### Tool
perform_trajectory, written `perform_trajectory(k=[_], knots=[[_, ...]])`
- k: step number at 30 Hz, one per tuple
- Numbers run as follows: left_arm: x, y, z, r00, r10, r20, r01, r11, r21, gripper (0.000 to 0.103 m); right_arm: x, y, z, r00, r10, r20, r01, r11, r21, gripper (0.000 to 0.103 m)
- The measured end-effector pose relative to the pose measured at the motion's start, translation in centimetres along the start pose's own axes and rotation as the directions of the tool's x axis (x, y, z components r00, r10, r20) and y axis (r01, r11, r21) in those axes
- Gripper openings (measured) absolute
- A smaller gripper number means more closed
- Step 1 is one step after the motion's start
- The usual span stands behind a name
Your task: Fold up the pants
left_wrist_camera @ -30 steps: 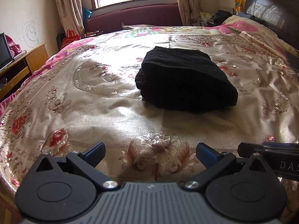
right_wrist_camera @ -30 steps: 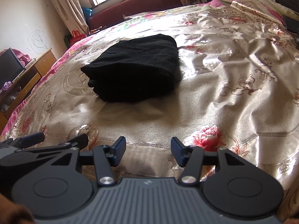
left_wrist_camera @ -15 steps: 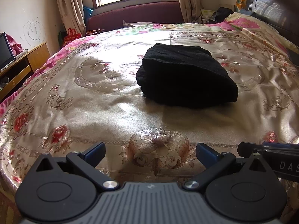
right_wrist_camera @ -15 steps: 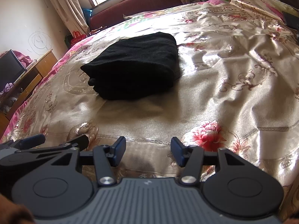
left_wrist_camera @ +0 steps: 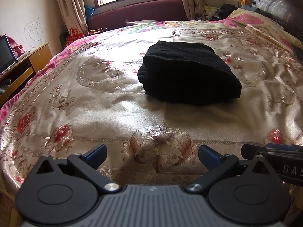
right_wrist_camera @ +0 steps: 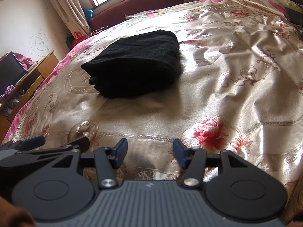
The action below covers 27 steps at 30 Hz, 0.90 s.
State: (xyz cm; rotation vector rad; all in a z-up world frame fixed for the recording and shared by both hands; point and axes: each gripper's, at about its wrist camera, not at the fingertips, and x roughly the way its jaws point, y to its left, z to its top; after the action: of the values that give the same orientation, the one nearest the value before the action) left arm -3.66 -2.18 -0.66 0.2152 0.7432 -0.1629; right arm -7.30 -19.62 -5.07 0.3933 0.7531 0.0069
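The black pants (left_wrist_camera: 187, 71) lie folded into a thick stack in the middle of the bed; they also show in the right wrist view (right_wrist_camera: 136, 62). My left gripper (left_wrist_camera: 152, 154) is open and empty, held back over the bed's near edge, well short of the pants. My right gripper (right_wrist_camera: 150, 151) is open and empty, also near the front edge. The right gripper's side shows at the right of the left wrist view (left_wrist_camera: 274, 155); the left gripper shows at the left of the right wrist view (right_wrist_camera: 43, 147).
The bed has a shiny gold floral cover (left_wrist_camera: 113, 113) with a pink border. A wooden desk with a monitor (left_wrist_camera: 5, 54) stands at the left. A maroon sofa (left_wrist_camera: 140, 13) sits under the window. A dark headboard (left_wrist_camera: 274, 1) is at the far right.
Both grippers have drawn back slightly from the pants and tilted up a little. The pants have not moved. Both grippers stay open.
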Motion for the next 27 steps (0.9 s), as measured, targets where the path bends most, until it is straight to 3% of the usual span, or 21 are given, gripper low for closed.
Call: perform_trajectory(k=[27], knots=[[0.2,0.12,-0.64,1.0,-0.002,-0.018,0.001,1.0,-0.018,0.103,0.14,0.15,-0.37,1.0,-0.001,-0.008,0.001,1.0,-0.02,0.055]])
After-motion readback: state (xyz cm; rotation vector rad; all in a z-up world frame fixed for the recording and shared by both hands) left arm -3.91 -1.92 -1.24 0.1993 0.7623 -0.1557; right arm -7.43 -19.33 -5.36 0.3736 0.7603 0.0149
